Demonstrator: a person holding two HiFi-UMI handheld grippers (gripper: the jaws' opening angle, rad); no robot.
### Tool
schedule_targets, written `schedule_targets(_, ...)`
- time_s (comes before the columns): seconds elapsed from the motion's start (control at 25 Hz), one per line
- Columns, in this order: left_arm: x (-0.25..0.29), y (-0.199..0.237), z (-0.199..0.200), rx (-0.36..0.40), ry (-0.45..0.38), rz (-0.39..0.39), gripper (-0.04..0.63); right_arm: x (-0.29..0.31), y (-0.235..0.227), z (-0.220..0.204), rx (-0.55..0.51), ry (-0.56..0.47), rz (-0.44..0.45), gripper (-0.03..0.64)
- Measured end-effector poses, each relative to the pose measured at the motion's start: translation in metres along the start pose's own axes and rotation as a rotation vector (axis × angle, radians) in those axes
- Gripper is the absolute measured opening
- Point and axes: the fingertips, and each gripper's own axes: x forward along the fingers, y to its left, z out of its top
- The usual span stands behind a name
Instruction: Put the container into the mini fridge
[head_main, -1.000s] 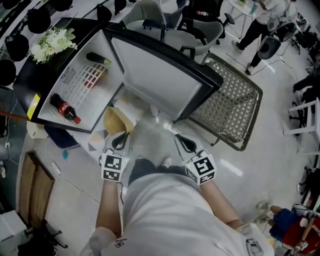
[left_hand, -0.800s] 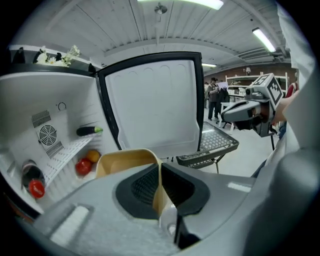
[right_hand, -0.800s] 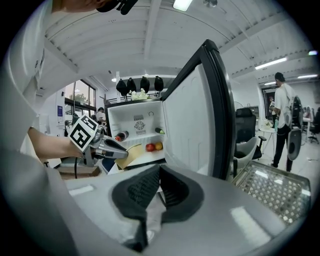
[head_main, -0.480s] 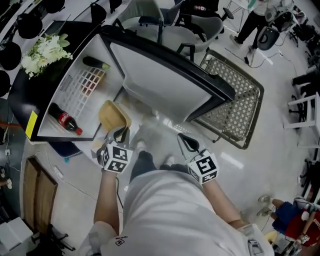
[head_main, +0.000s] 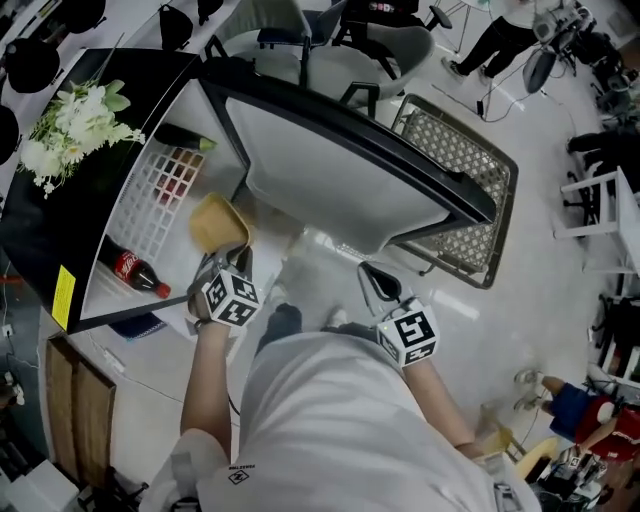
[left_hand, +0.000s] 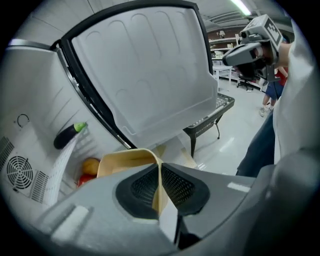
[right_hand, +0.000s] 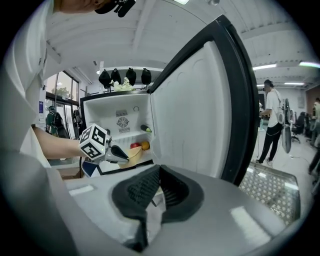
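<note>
Left gripper (head_main: 237, 261) pinches container (head_main: 218, 222) rim, container reaching lengthwise toward mini fridge (head_main: 195, 102).

An eggplant (head_main: 186, 138) lies on the mini fridge's (head_main: 60, 220) white wire shelf (head_main: 150, 195).

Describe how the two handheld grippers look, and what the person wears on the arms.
Both the left gripper and the right gripper have smooth grey shells, fingers lined with black ribbed pads, and a white cube printed with black square markers. The person wears a white short-sleeved shirt.
</note>
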Motion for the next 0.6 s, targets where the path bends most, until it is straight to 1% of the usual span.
schedule_targets(0.16, 0.024, 0.020, -0.015, 0.044, 0.046, 0.007, 0.026, 0.006, -0.003, -0.001, 0.011, 0.015, -0.046, 0.003)
schedule_targets(0.32, 0.041, 0.032, -0.022, 0.064, 0.055, -0.002, 0.028, 0.011, -0.004, 0.001, 0.018, 0.025, -0.080, 0.003)
schedule_targets(0.48, 0.058, 0.044, -0.027, 0.087, 0.066, 0.005, 0.028, 0.014, -0.002, 0.002, 0.023, 0.034, -0.100, 0.003)
schedule_targets(0.6, 0.071, 0.052, -0.031, 0.118, 0.077, 0.015, 0.028, 0.017, 0.000, 0.001, 0.028, 0.038, -0.109, 0.003)
